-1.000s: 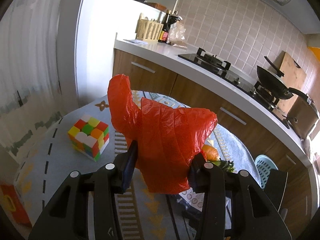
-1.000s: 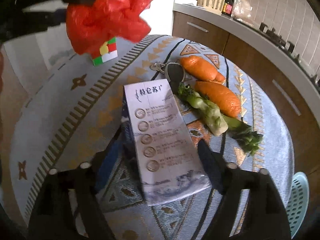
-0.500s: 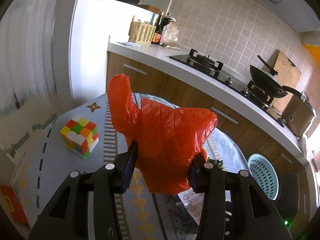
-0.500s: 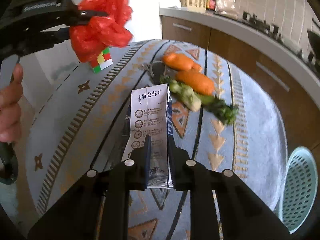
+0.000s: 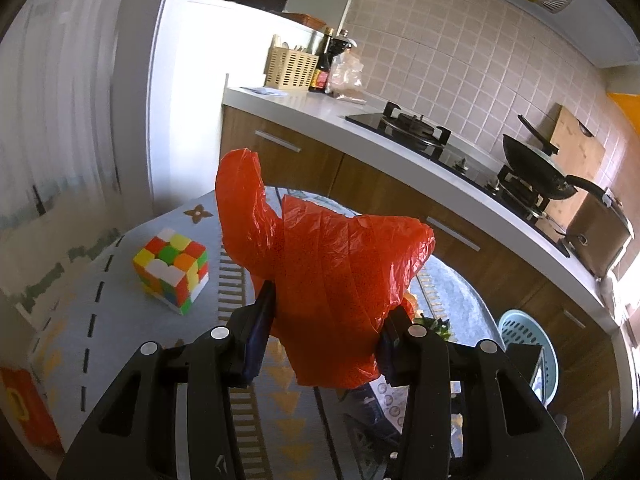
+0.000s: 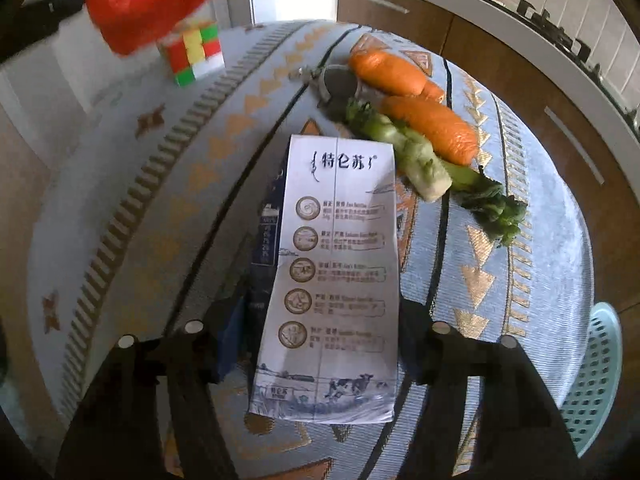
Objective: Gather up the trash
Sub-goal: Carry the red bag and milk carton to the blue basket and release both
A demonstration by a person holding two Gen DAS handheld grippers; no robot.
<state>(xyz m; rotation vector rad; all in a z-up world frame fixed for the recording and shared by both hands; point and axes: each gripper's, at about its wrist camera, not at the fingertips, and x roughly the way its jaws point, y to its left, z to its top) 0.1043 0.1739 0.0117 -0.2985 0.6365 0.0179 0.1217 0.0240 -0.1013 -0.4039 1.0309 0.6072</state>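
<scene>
The red plastic bag [image 5: 332, 276] fills the middle of the left wrist view, pinched between the two fingers of the left gripper [image 5: 328, 320], whose jaws are clenched on its crumpled lower part while it hangs above the round worktop [image 5: 80, 320] with its patterned blue cloth. On that cloth, to the left of the bag, stands a puzzle cube [image 5: 171, 271] of many colours. Behind runs a kitchen counter [image 5: 360, 120] carrying a slotted basket [image 5: 292, 67], dark bottles [image 5: 325, 62], a gas hob [image 5: 416, 130] and a black wok [image 5: 536, 168]. A pale blue perforated bin [image 5: 528, 344] sits low at the right, beside the worktop. In the right wrist view, a milk carton [image 6: 336, 272] lies flat on the cloth, its printed white face up, its near end between the fingers of the right gripper [image 6: 320, 344]; the jaws are spread wide, one finger on each side of the carton, and whether they touch it I cannot tell. Beyond the carton lie two carrots [image 6: 432, 124], touching a leafy green vegetable [image 6: 420, 164], and a bunch of keys [image 6: 336, 80] just past them. The cube stands farther back at the left, partly behind the red bag at the top edge, and the blue bin shows at the right edge.
</scene>
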